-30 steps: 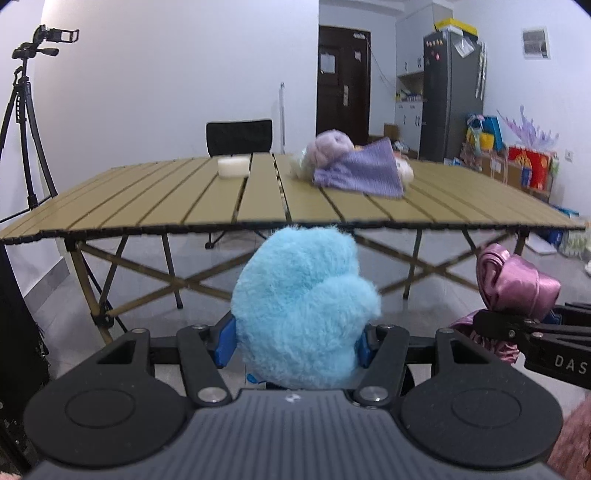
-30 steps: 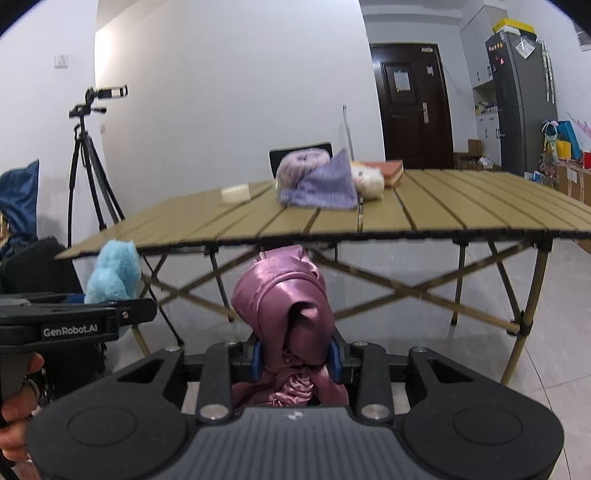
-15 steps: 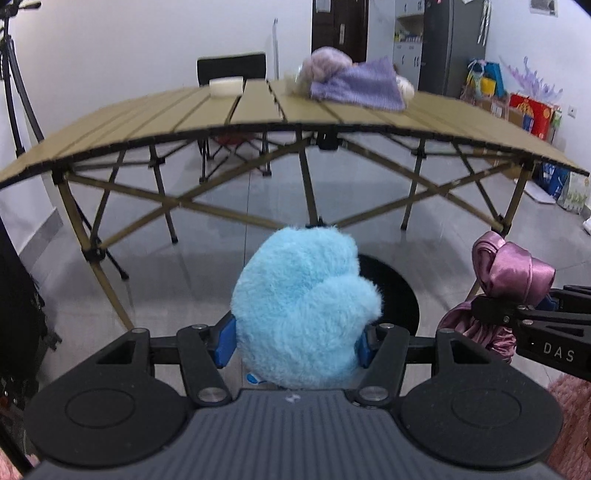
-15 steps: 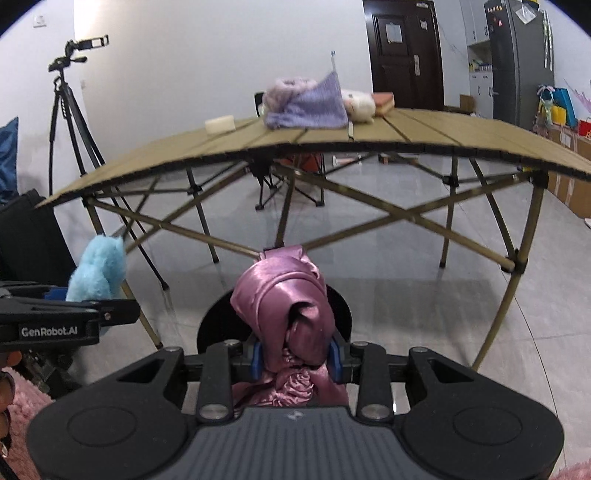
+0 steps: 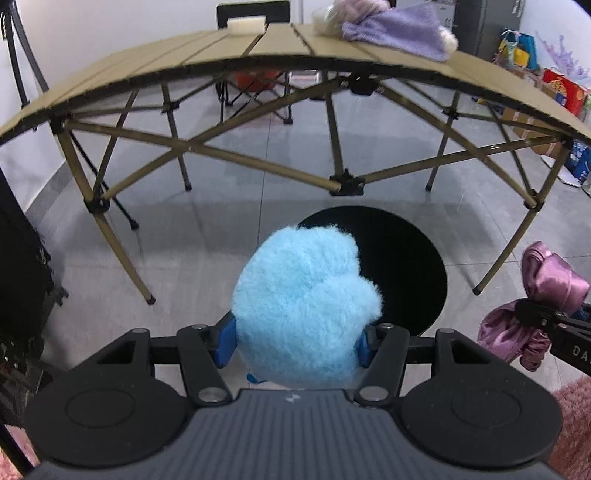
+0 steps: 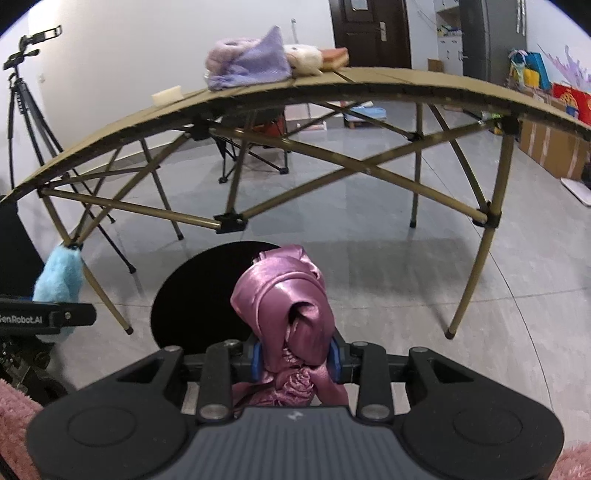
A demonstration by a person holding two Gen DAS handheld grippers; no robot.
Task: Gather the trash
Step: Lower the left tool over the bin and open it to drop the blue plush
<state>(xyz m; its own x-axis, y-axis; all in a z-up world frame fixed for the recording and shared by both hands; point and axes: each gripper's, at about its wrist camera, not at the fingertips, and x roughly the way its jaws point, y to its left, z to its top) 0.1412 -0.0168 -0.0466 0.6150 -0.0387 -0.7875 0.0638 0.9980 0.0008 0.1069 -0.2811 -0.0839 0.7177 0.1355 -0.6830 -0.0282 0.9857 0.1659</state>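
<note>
My left gripper is shut on a fluffy light-blue ball; it also shows in the right wrist view. My right gripper is shut on a crumpled pink satin cloth, which shows at the right edge of the left wrist view. A round black bin opening lies on the floor just beyond and below both grippers; it also shows in the right wrist view. The held things hide part of its rim.
A folding slat table stands over the bin, its legs and cross braces close behind it. On top lie a purple cloth pile, plush items and a white block. A tripod stands left.
Both grippers have dropped from table height and tilted down toward the floor. The black bin has come into view and grown larger. Both keep hold of their loads.
</note>
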